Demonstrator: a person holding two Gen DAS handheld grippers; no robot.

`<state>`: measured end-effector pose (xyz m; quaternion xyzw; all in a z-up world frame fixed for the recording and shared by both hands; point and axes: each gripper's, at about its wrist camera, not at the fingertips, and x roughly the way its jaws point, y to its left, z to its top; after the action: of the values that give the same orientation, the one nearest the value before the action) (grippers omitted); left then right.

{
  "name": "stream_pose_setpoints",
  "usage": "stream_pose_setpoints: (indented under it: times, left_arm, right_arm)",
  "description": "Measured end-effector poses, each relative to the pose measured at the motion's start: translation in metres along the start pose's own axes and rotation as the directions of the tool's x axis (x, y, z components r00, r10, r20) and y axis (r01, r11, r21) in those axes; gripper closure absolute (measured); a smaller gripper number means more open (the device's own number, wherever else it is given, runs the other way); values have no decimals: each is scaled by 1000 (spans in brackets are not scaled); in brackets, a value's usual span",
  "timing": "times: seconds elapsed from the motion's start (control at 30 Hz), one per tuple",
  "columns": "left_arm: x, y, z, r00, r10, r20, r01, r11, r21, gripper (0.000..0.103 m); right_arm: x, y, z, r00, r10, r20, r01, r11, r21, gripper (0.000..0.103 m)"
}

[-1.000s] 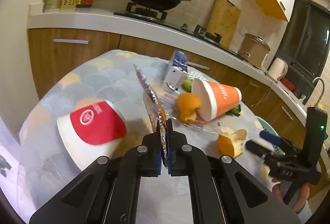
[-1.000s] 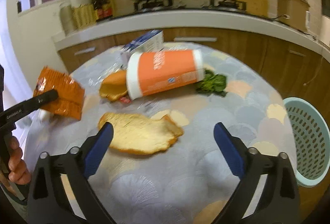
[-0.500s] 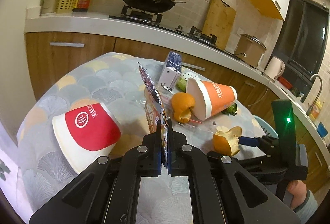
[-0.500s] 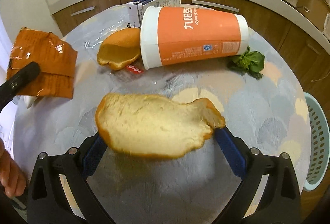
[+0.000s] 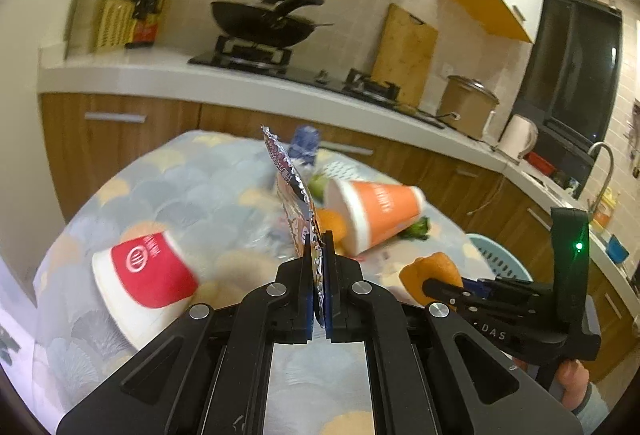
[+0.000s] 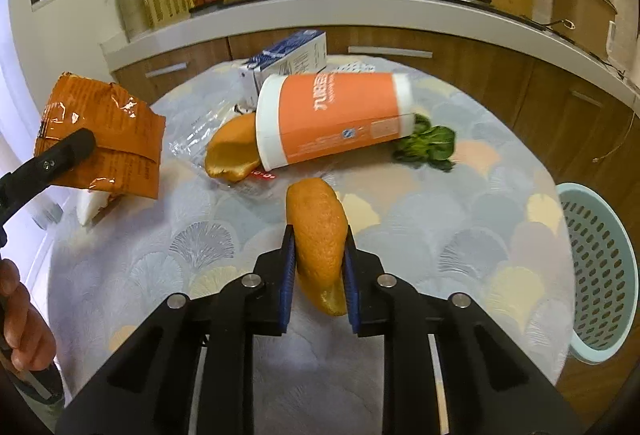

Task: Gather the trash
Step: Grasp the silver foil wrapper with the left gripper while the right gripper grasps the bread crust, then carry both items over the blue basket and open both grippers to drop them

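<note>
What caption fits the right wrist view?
Right gripper pinching orange peel above the table, basket at right.

This is a home kitchen. A black wok (image 5: 266, 21) sits on a gas hob (image 5: 248, 55) set in the white counter (image 5: 160, 75), with a wooden chopping board (image 5: 404, 53) leaning right of the hob and a sink tap (image 5: 604, 163) farther right.

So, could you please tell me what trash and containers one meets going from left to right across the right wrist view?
Orange snack wrapper → open orange peel on the table → orange peel in the right gripper → green leaf → pale blue basket.
</note>
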<state>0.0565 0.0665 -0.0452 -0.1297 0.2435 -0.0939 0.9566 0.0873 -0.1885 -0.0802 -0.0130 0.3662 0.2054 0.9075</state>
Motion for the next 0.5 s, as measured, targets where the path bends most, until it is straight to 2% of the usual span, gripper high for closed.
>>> stream_pose_setpoints:
  times: [0.27, 0.5]
  left_arm:
    - [-3, -49, 12, 994, -108, 19, 106, 993, 57, 102]
    - [28, -118, 19, 978, -207, -25, 208, 968, 143, 102]
  right_arm:
    - [-50, -36, 10, 991, -70, 111, 67, 997, 35, 84]
    - [-85, -92, 10, 974, -168, 153, 154, 983, 98, 84]
